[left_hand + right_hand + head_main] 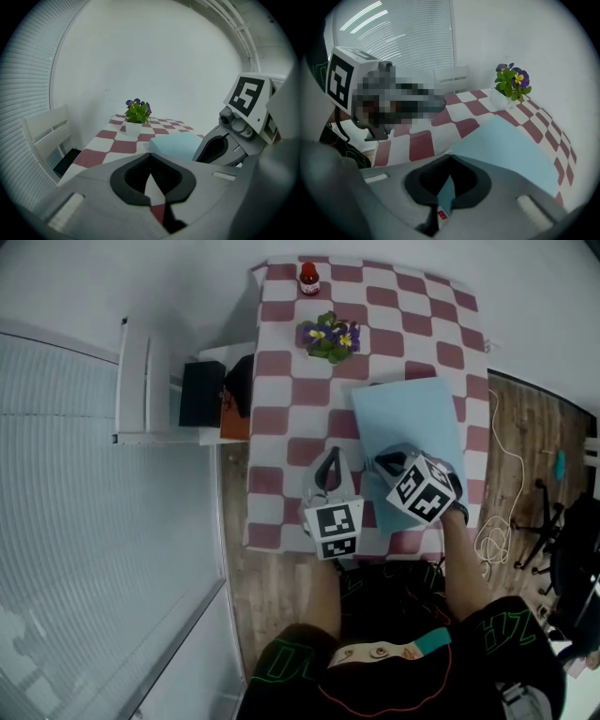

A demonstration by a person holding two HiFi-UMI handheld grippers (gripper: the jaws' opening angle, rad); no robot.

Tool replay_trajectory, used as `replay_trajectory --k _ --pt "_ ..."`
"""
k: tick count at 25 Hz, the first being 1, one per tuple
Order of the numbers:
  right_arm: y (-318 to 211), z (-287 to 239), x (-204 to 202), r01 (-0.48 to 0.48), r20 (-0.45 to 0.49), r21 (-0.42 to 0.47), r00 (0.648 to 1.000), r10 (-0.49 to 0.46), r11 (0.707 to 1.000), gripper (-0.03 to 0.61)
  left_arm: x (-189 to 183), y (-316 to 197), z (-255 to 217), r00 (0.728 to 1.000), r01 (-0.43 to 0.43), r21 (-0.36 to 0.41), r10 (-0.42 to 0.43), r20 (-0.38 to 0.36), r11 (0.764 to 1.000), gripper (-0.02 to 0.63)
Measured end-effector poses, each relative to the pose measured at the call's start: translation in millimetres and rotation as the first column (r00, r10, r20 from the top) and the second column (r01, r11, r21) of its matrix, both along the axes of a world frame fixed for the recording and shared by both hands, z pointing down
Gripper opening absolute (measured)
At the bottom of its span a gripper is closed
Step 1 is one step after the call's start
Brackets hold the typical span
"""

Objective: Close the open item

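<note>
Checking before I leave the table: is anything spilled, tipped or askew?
Nothing spilled or tipped. The flower pot and red bottle stand upright; only the blue folder lies slightly skewed to the tablecloth checks.

The flower pot [330,337] and the red bottle [309,278] are standing at the far end of the worktop [281,362]. They are near each other but not touching. The flat blue thing [408,413] is covering the right side. The left side is lying bare, leaving room to pass. A white chair [141,381] is standing beside the left edge.
</note>
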State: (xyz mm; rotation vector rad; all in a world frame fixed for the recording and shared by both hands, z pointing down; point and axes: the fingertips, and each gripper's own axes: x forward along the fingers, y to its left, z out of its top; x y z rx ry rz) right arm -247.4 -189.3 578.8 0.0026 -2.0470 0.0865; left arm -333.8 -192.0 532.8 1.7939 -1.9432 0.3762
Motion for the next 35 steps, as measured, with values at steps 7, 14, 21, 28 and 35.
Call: replay_trajectory --k 7,14,21,28,35 --pt "-21 -24 -20 -0.162 0.175 -0.096 0.969 0.177 0.982 0.004 -6 -26 -23 0.993 -0.109 0.015 0.108 0.051 0.994 0.008" --pt "-50 -58 -36 -0.330 0.394 0.010 0.869 0.300 0.944 0.005 -21 -46 -50 0.981 -0.168 0.052 0.162 0.111 0.984 0.008" --pt "-71 -102 -30 -0.525 0.530 0.147 0.757 0.381 0.838 0.003 -33 -48 -86 0.971 -0.212 0.135 0.192 0.146 0.968 0.008" --pt "-60 -161 -34 -0.708 0.666 0.199 0.605 0.437 0.678 0.003 -42 -35 -126 0.958 -0.272 0.236 0.240 0.158 0.933 0.008" --pt "-28 -218 -52 -0.798 0.733 0.258 0.530 0.428 0.545 0.003 -68 -9 -190 0.948 -0.311 0.364 0.262 0.180 0.878 0.008"
